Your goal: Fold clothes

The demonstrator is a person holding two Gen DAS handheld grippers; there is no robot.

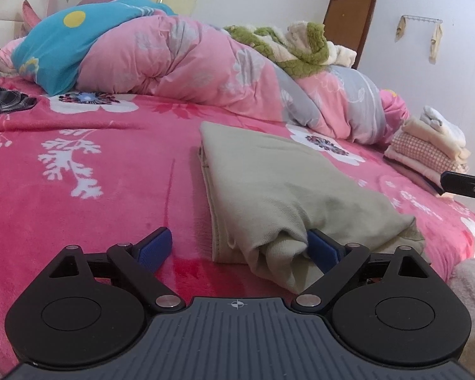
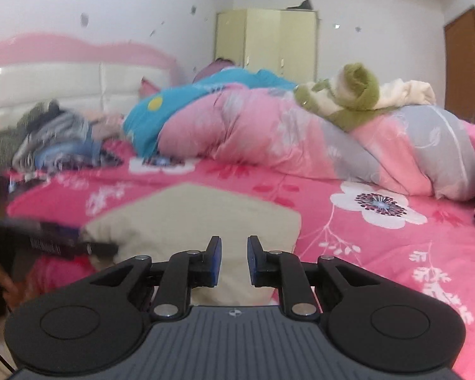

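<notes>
— Just in front of the left gripper (image 1: 239,243), what lies on the bed (image 1: 95,190)?

— A folded beige garment (image 1: 278,183). Its near end sits between the blue pads (image 1: 321,248) of that gripper, which are spread wide. The right pad touches the rolled edge of the cloth, the left pad stands apart from it on the pink blanket. So this gripper is released and grasps nothing.

— And the right gripper (image 2: 234,261)?

— It hangs a little above the same garment (image 2: 205,218), near its right side. The jaws are almost together, with a narrow gap and nothing between them.

— What is beyond the grippers?

— A pink quilt (image 1: 180,60) is heaped along the far side of the bed. Far to the right of the left gripper, a small pile of folded clothes (image 1: 430,139) rests near the edge of the bed.
</notes>
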